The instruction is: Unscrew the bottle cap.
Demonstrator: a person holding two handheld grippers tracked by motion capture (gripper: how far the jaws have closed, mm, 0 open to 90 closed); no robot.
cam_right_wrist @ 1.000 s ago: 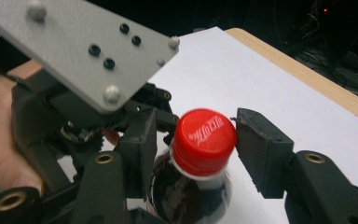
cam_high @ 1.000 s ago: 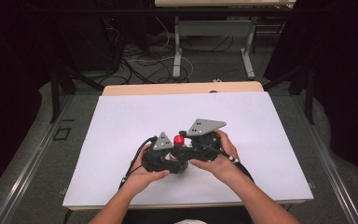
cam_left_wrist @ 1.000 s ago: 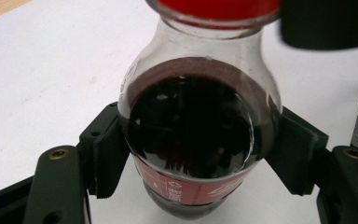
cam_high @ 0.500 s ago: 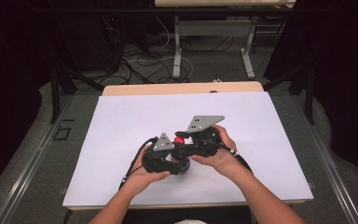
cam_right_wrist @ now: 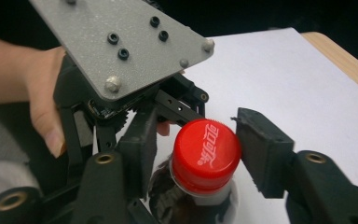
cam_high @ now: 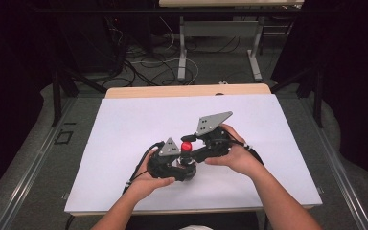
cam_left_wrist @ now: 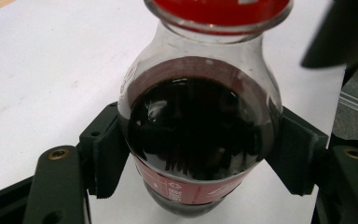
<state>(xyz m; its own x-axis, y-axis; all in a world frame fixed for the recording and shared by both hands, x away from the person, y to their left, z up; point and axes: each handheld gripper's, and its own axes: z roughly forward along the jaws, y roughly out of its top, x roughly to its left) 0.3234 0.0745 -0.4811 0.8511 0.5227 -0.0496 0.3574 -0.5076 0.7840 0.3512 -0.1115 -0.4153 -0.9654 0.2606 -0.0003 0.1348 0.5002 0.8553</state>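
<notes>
Left gripper (cam_left_wrist: pixel 198 154) clenched around the dark bottle (cam_left_wrist: pixel 198 135); right gripper (cam_right_wrist: pixel 193 154) has just been opening, released, its pads flanking the red cap (cam_right_wrist: pixel 206 154).

Bright white table sheet (cam_high: pixel 124 124), dark surroundings, glare on bottle (cam_left_wrist: pixel 196 135) glass, soft close-up focus

The bottle (cam_left_wrist: pixel 198 135) looks like clear, glossy plastic or glass, which of the two I cannot tell; its smooth wall mirrors the dark liquid and the room. A thin printed red label band wraps it. Its red cap (cam_right_wrist: pixel 206 155) is smooth, slightly shiny plastic with ribbed sides. The left claw (cam_left_wrist: pixel 198 158) and right claw (cam_right_wrist: pixel 200 154) are matt black plastic with ridged pads. The three-cornered plate (cam_right_wrist: pixel 121 46) is grey, grainy matt metal with dark screws. The desk (cam_high: pixel 124 129) carries a matt white sheet, with bare pale wood at its far edge.
</notes>
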